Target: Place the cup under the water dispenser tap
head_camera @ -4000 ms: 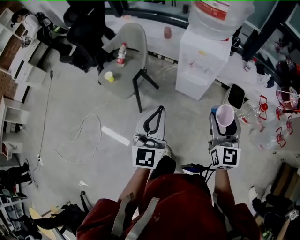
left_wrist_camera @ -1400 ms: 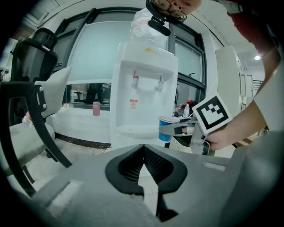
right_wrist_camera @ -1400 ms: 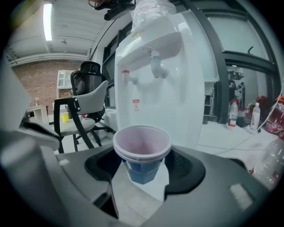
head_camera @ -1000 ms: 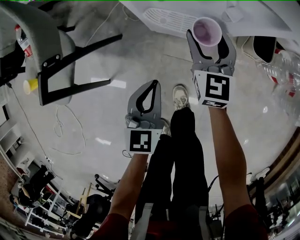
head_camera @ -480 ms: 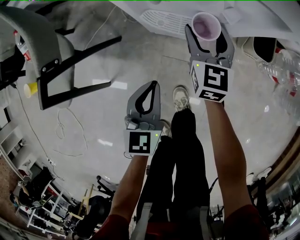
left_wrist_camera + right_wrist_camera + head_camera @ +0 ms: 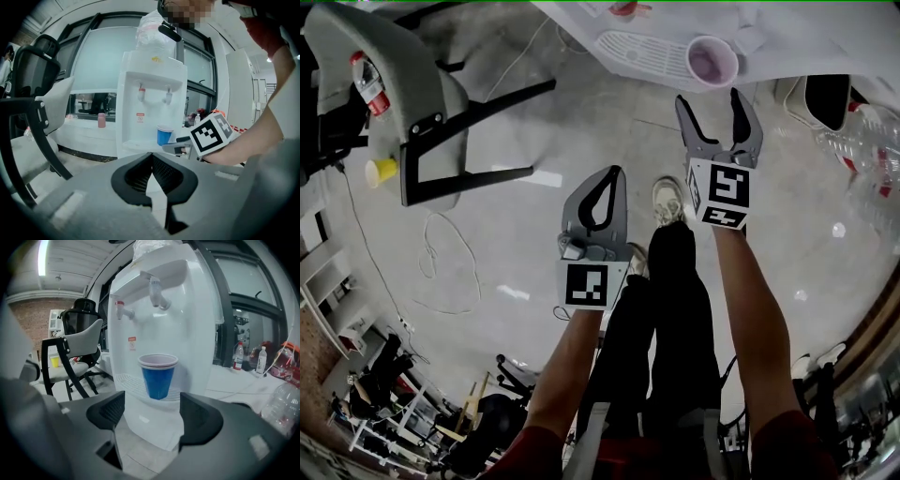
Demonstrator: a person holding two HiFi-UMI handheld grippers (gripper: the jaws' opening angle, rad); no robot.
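Note:
The blue cup [image 6: 712, 61] with a pale inside stands upright on the drip tray [image 6: 642, 47] of the white water dispenser [image 6: 192, 319]. In the right gripper view the cup [image 6: 158, 376] sits below the right-hand tap [image 6: 157, 294]. My right gripper [image 6: 711, 101] is just short of the cup, its jaws opening, nothing between them [image 6: 154, 413]. My left gripper [image 6: 605, 183] hangs lower and to the left, shut and empty [image 6: 151, 161]. From the left gripper view the cup [image 6: 163, 135] shows on the tray beside the right gripper's marker cube [image 6: 211, 135].
A grey chair [image 6: 389, 75] stands at the left with a bottle [image 6: 369, 82] and a small yellow cup [image 6: 381, 171] on it. A cable [image 6: 441, 253] lies on the floor. Clear plastic bottles [image 6: 858, 150] and a black bin [image 6: 827, 98] are at the right. My shoe [image 6: 667, 199] is between the grippers.
The right gripper has let go of the cup and drawn back toward me. The cup stays on the drip tray. The left gripper has hardly moved.

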